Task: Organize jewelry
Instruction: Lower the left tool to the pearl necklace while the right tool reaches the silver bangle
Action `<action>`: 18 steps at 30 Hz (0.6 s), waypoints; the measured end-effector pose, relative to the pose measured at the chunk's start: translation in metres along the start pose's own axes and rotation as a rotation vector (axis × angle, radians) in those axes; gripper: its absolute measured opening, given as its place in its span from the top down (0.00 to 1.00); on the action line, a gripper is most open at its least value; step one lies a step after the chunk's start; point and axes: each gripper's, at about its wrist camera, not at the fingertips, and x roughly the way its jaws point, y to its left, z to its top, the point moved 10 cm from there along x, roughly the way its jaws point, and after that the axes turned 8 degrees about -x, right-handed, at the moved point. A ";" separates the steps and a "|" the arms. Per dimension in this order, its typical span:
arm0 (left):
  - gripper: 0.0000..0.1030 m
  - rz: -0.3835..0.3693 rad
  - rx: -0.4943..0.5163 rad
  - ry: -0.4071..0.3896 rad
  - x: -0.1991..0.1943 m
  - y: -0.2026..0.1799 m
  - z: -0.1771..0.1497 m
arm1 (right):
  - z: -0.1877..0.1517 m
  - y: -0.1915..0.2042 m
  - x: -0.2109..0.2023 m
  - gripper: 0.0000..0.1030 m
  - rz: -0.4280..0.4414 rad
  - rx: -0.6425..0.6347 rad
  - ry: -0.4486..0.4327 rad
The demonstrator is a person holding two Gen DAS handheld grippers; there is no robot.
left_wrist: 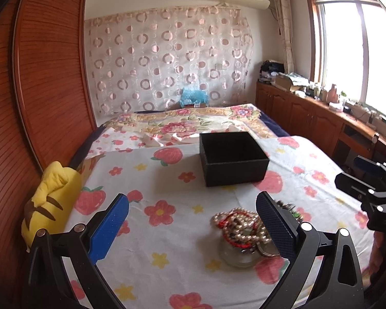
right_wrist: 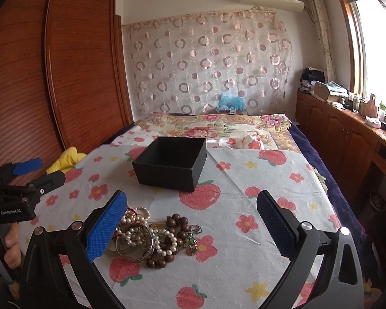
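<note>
A pile of jewelry (left_wrist: 240, 231) lies on the flowered sheet: pearl strands, a red cord, a pale bangle. In the right wrist view the pile (right_wrist: 151, 237) also shows a silver bangle, brown wooden beads and a green pendant. An open, empty black box (left_wrist: 231, 158) stands beyond it, also in the right wrist view (right_wrist: 171, 163). My left gripper (left_wrist: 193, 224) is open, above the sheet, the pile by its right finger. My right gripper (right_wrist: 193, 224) is open, the pile by its left finger. Each gripper shows in the other's view, the right (left_wrist: 368, 182) and the left (right_wrist: 28, 173).
The bed (left_wrist: 167, 257) carries a yellow plush toy (left_wrist: 51, 206) at its left edge beside a wooden wardrobe (left_wrist: 46, 77). A folded flowered quilt (left_wrist: 187, 121) lies at the far end. Wooden cabinets (right_wrist: 347, 139) with clutter run along the right under the window.
</note>
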 end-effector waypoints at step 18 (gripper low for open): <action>0.07 0.006 0.012 0.124 0.038 0.034 -0.049 | -0.057 0.062 0.056 0.54 0.249 -0.161 0.225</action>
